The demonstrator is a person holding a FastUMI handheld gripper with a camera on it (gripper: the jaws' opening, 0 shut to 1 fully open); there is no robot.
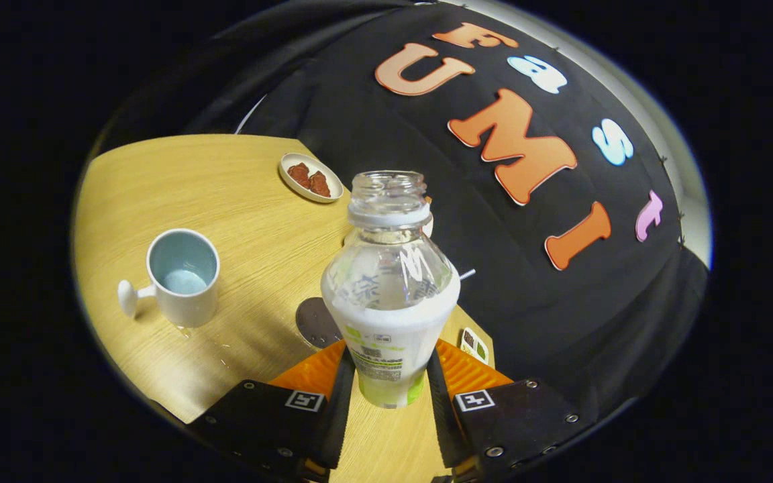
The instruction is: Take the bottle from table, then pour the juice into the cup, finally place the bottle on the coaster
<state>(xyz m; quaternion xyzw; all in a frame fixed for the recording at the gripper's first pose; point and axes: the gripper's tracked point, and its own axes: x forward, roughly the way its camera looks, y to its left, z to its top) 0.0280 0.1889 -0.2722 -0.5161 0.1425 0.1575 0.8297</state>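
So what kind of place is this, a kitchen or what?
Likely a staged test booth, not a kitchen: a bare wooden table, black cloth wall, and a bottle held between the jaws near a cup.

1. The bottle (390, 295), held between the fingers of the hand-held gripper (390, 392), hid part of the dark round coaster (313, 322) lying on the desk (225, 181) just ahead of the left finger.
2. Beyond the bottle's neck, a white object (429, 225) showed only as a sliver; what it was could not be told.
3. The print on the bottle's label was too small and blurred to make out.
4. A small packet (474, 345) just ahead of the right finger was partly covered by that finger; its contents were too small to tell.
5. Whether the bottle's base touched the desk could not be told.
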